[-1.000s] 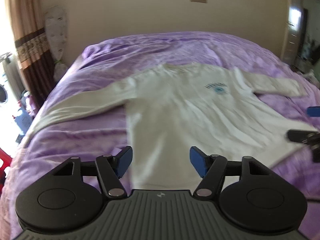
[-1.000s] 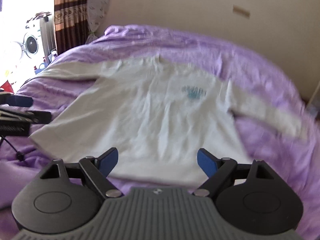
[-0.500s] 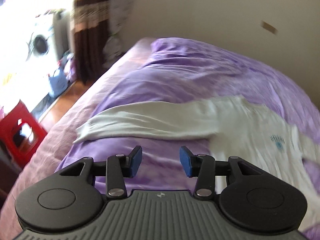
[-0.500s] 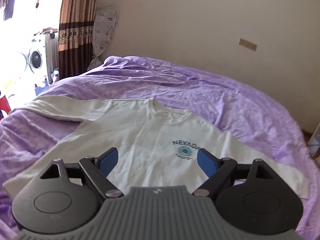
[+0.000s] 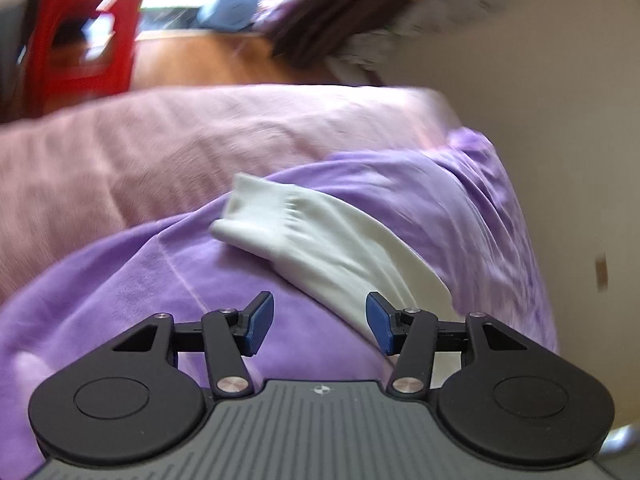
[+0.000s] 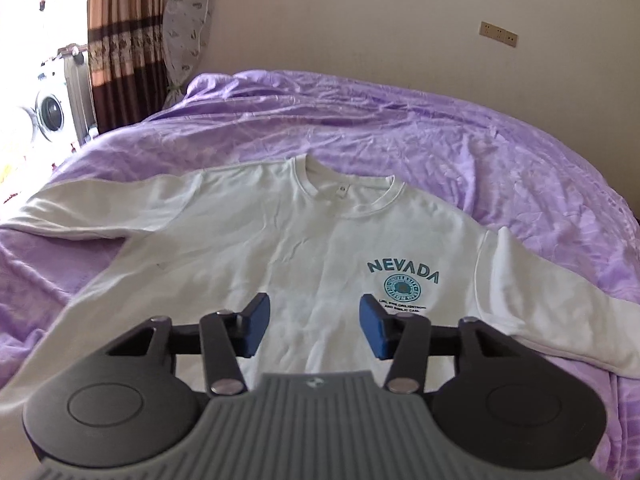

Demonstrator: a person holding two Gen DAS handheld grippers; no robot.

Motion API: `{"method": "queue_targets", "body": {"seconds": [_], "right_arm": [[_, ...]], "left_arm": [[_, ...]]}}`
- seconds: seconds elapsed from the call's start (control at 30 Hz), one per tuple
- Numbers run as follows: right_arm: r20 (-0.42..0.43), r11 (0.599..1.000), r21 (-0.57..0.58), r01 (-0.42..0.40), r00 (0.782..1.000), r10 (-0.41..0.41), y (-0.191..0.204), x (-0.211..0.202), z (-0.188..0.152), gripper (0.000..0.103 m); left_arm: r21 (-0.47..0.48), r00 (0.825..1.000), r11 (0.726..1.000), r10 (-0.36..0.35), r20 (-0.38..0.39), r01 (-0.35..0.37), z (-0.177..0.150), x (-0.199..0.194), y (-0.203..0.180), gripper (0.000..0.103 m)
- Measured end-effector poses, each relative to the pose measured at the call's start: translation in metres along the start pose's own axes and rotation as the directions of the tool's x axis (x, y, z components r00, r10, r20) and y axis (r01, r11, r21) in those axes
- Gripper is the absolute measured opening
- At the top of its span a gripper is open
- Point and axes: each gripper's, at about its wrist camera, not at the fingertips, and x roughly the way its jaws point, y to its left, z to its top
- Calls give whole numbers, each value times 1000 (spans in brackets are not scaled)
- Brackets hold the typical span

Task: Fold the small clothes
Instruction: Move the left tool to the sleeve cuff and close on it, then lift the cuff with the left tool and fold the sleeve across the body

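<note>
I had the shirt [image 6: 288, 264] lying face up and spread flat on the bed [image 6: 500, 152], its collar toward the far wall [image 6: 360, 20] and the NEVADA print [image 6: 403, 273] showing on the chest. Both sleeves lay stretched out sideways on the purple cover. My right gripper [image 6: 314, 326] hung above the shirt's lower front, its jaws about half apart and closing, with only air between the blue pads [image 6: 256, 324] and no cloth in them. My left gripper [image 5: 318, 324] was rolled hard over, so the room sat sideways in its view; it pointed down at the sleeve [image 5: 332, 240] near the edge of the bed, the ribbed cuff [image 5: 256, 208] lying just ahead of it. Its jaws stood partly apart and were opening, holding nothing, the sleeve running beneath the right-hand pad. Beyond the bed edge that blurred view showed a red stool [image 5: 80, 36] on the floor [image 5: 208, 56].
</note>
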Motion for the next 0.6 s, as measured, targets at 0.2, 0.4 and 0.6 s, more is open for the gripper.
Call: {"method": "queue_targets", "body": {"seconds": [0.2, 0.4, 0.6], "right_arm": [[-33, 1000, -15, 20, 999, -21, 7, 31, 2, 46], [-61, 997, -57, 49, 997, -52, 9, 51, 4, 46], [-42, 997, -62, 44, 998, -47, 7, 54, 8, 46]], "left_arm": [[-186, 998, 982, -27, 50, 36, 13, 27, 34, 59], [-160, 991, 987, -2, 130, 23, 16, 16, 29, 4], [79, 959, 997, -32, 283, 10, 5, -35, -37, 3]]}}
